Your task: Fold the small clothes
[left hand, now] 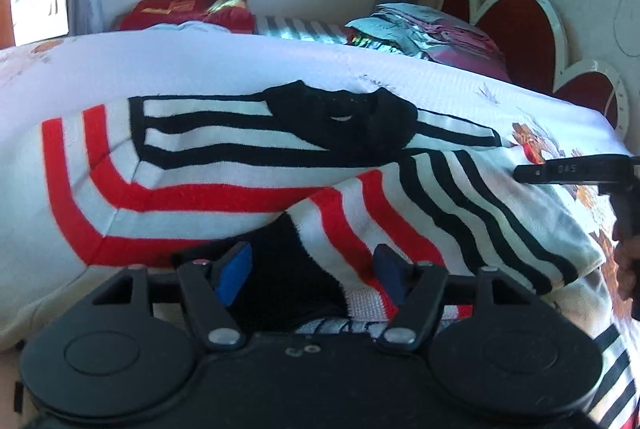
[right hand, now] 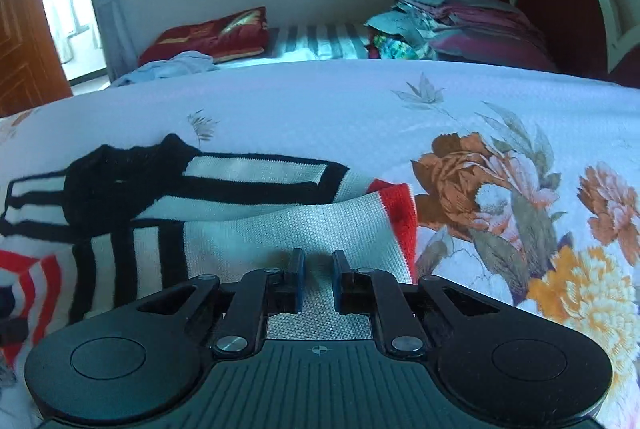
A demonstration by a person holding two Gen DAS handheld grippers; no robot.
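A striped sweater [left hand: 224, 165] in white, red and black is lying on the floral bed sheet [right hand: 500, 197]. The left gripper [left hand: 310, 269] is hovering with jaws spread around a black cuff [left hand: 296, 269], while the right gripper [right hand: 318, 281] is keeping narrowly parted jaws over the white sleeve [right hand: 288, 233], gripping nothing.

The striped sweater [left hand: 248, 165] is soft, matt knit cloth. The bed [right hand: 320, 109] cover looks finely quilted. The right hand-held gripper [right hand: 318, 279] is matt black plastic with shiny metal rivets.
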